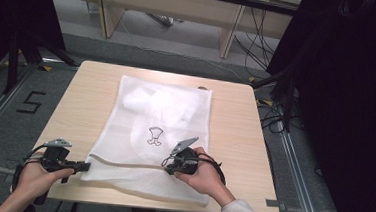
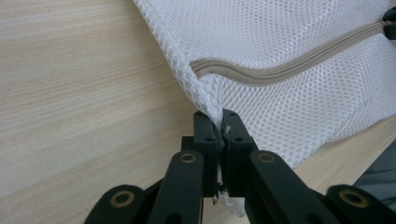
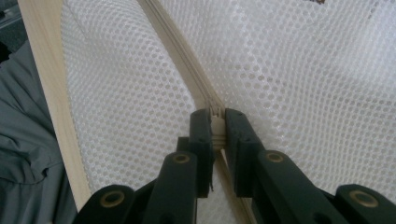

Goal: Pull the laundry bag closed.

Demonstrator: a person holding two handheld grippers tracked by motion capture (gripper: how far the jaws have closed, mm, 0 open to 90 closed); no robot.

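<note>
The left hand-held gripper (image 2: 216, 122) has its jaws pinched tight on the corner of the white mesh laundry bag (image 1: 162, 129), right where the zipper (image 2: 289, 65) begins; this anchors the bag so the fabric stays taut along the zip line. The right hand-held gripper (image 3: 217, 122) is clamped on the zipper pull (image 3: 216, 125), apparently so it can be drawn along the track against that anchor. In the high view the left hand-held gripper (image 1: 82, 167) sits at about 7 o'clock on the surface (image 1: 235, 124), the right hand-held gripper (image 1: 168, 164) near 6 o'clock. The bag lies flat across the middle, its zipped edge nearest the person, pale items showing inside toward 12 o'clock.
</note>
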